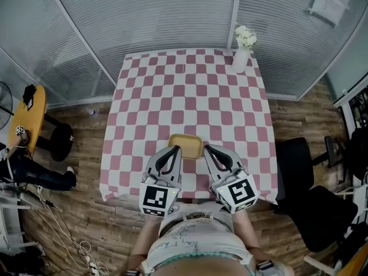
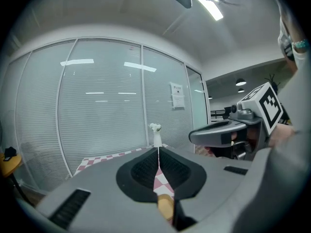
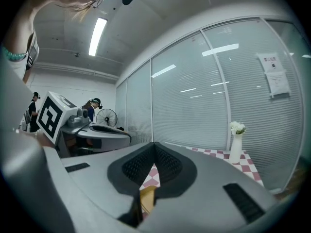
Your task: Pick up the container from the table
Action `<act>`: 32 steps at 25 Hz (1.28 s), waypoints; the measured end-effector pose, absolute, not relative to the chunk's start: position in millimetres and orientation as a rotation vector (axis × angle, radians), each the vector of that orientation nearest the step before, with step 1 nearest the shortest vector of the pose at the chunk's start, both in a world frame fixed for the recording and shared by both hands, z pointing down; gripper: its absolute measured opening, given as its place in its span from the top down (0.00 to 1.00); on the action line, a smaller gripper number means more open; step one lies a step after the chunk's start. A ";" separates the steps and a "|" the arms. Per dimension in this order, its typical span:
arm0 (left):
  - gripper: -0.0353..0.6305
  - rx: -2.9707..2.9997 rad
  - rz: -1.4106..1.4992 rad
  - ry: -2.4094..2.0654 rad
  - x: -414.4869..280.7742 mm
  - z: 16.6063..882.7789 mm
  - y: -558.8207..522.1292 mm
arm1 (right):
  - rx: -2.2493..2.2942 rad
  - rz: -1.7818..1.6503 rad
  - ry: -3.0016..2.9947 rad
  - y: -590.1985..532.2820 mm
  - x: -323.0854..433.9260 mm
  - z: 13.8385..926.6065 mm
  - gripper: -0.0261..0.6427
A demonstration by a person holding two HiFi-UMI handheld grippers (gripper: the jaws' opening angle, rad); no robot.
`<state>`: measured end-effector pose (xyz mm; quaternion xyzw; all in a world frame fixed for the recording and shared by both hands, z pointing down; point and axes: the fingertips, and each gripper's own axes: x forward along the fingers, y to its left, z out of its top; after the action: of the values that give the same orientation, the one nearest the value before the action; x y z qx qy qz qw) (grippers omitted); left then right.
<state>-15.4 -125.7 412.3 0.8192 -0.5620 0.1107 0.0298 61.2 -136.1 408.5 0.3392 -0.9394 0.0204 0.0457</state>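
A shallow tan container [image 1: 185,144] lies on the pink-and-white checkered table [image 1: 190,91] close to its near edge. My left gripper [image 1: 176,149] is over the container's near left corner, jaws together and holding nothing. My right gripper [image 1: 207,148] is just off the container's right edge, also shut and empty. In the left gripper view the jaws meet at the tip [image 2: 158,149], and the container [image 2: 165,205] shows through the gap below them. The right gripper view shows the same: closed tips [image 3: 154,144] with the container [image 3: 147,195] beneath.
A white vase of flowers [image 1: 242,53] stands at the table's far right corner. Glass walls with blinds lie behind the table. A black office chair [image 1: 313,209] is at the right, a yellow round stool [image 1: 29,117] and floor cables [image 1: 69,240] at the left.
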 end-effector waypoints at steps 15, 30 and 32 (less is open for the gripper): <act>0.92 2.676 0.331 -1.556 -64.0 407.3 -142.9 | 1.164 0.125 -2.799 -144.4 4.7 412.1 0.97; 0.92 2.701 0.265 -1.428 -85.0 413.0 -148.8 | 1.239 0.070 -2.722 -150.3 -24.3 415.4 0.97; 0.92 2.704 0.280 -1.429 -84.0 414.4 -148.5 | 1.240 0.073 -2.720 -150.0 -23.7 416.2 0.97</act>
<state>-84.0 -148.5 414.4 0.8799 -0.4651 0.0910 0.0354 -23.7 -150.0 416.2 0.4135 -0.9070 0.0244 0.0757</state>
